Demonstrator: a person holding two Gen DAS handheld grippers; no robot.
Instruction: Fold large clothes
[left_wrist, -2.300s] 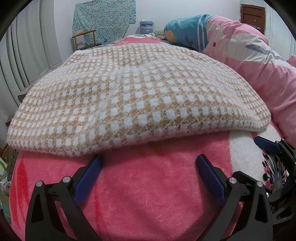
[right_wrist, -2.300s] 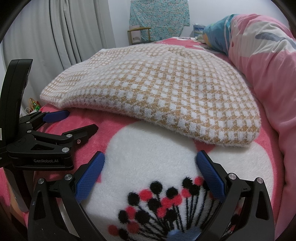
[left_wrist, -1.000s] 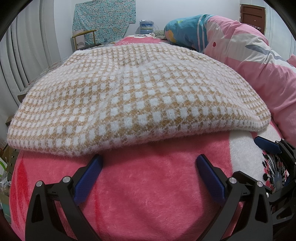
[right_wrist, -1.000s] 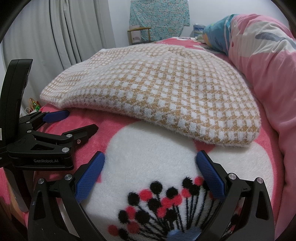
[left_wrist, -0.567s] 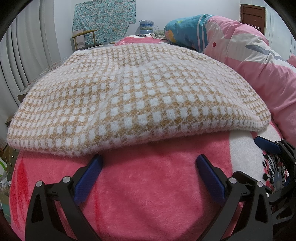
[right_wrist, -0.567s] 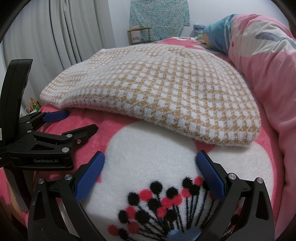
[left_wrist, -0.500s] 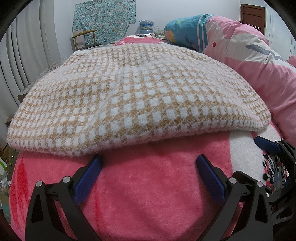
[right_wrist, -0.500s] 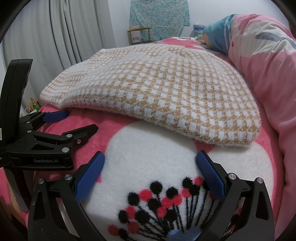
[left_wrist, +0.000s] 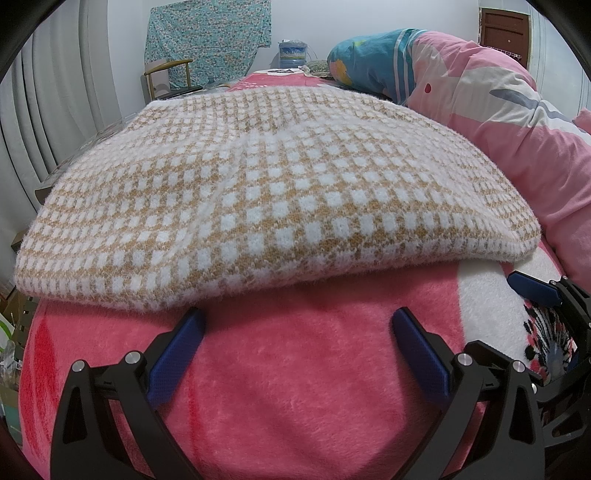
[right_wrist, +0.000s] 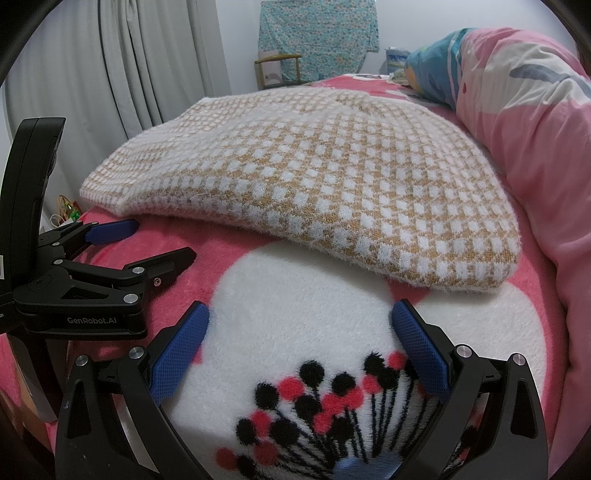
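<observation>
Folded checked sweater on the bed, both grippers idle in front of it.

The tan-and-white checked sweater lies folded on the pink plush blanket covering the bed, its near fuzzy edge just ahead of both grippers. The left gripper sits low before the sweater's near edge, jaws spread wide and holding nothing, blue pads close to the hem but apart from it. The right gripper is beside it, jaws likewise spread and empty, over the blanket's white patch with black and red dots. To the right of the sweater a pink quilt is heaped against it; beyond the sweater stands a chair.
</observation>
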